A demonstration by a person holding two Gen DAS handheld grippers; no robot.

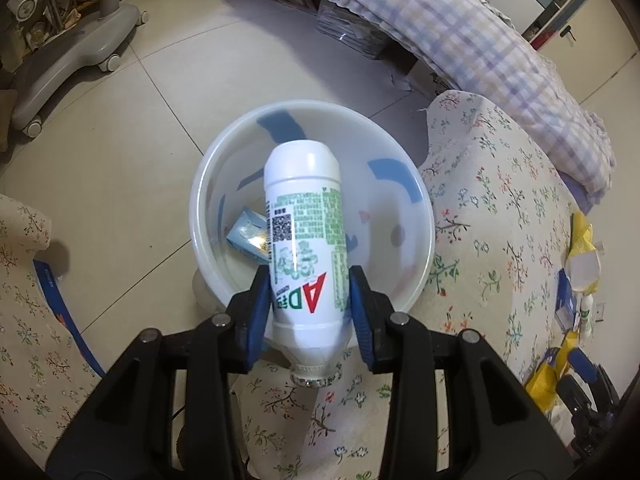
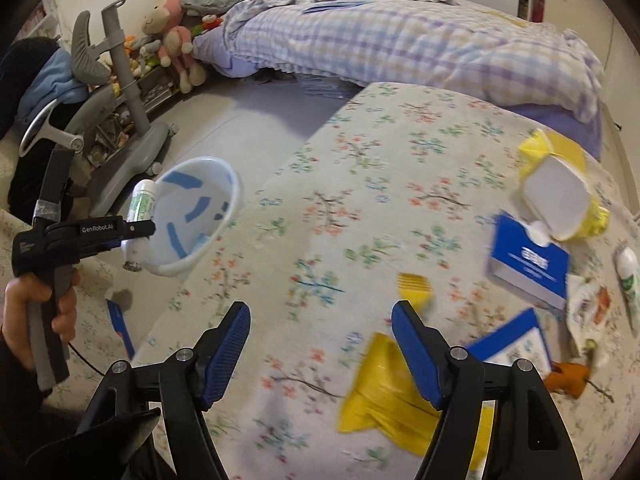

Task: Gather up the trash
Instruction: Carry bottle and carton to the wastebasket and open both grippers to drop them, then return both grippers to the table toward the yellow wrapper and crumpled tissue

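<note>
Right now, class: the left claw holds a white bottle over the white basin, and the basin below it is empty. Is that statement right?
Not quite. The left claw does hold the white bottle over the white basin, but the basin is not empty: a small light-blue carton already lies at its bottom. The left wrist view shows it beside the bottle.

The bottle (image 1: 304,232) covers part of the blue carton (image 1: 247,236) lying in the white basin (image 1: 224,280). Over on the right wrist view, motion smears the yellow wrapper (image 2: 380,384) and the blue box (image 2: 528,268), print unreadable, and the small bottle (image 2: 630,280) is cut by the frame edge.
</note>
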